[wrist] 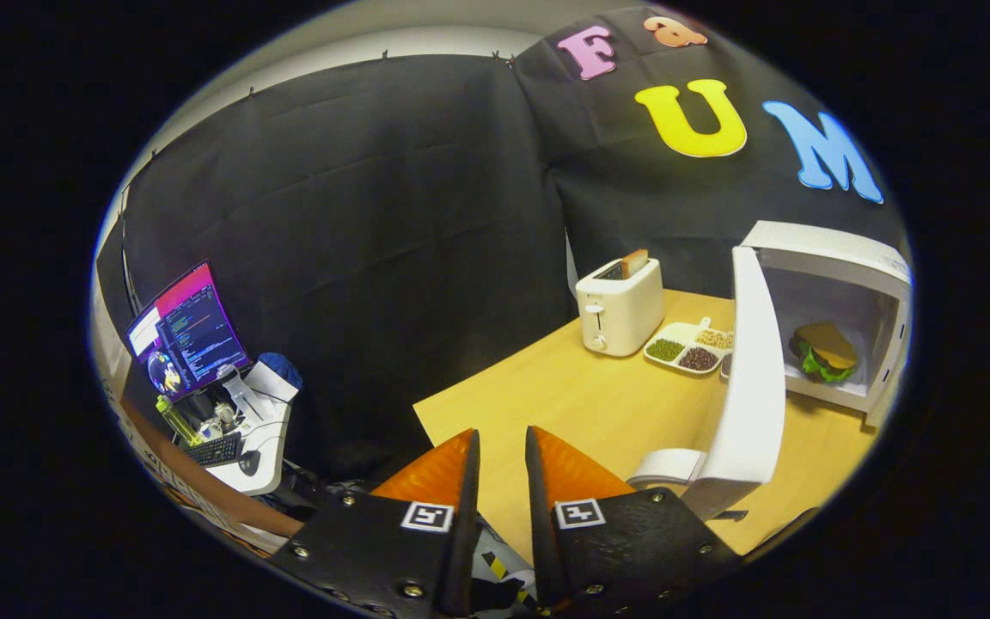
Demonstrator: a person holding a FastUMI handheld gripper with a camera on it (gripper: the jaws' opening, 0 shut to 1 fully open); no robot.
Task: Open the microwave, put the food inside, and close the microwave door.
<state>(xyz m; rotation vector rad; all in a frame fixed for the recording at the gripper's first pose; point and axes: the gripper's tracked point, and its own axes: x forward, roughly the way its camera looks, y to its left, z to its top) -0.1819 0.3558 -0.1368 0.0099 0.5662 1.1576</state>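
Monitor (188,331) and keyboard (214,449) sit on a side desk, well off the tabletop's (581,395) left edge. Nearer, the gripper (502,447) hangs over the tabletop's near-left corner, fingers close together with only a narrow gap, holding nothing. Toward the tabletop's back edge stands a toaster (620,308) with a slice of toast in its slot, and just beside it a divided tray (689,346) of beans. Next comes the microwave door (751,378), swung wide open toward the gripper, its handle (669,468) low at the near end. Behind it, at the tabletop's right edge, the microwave (839,318) holds the sandwich (823,351) on its floor, so the food looks already placed. What likely remains is the door: it seems light, stiff and smooth, swinging freely on its hinge. A flat push on its outer face near the handle end should close it; gripping is hardly needed.
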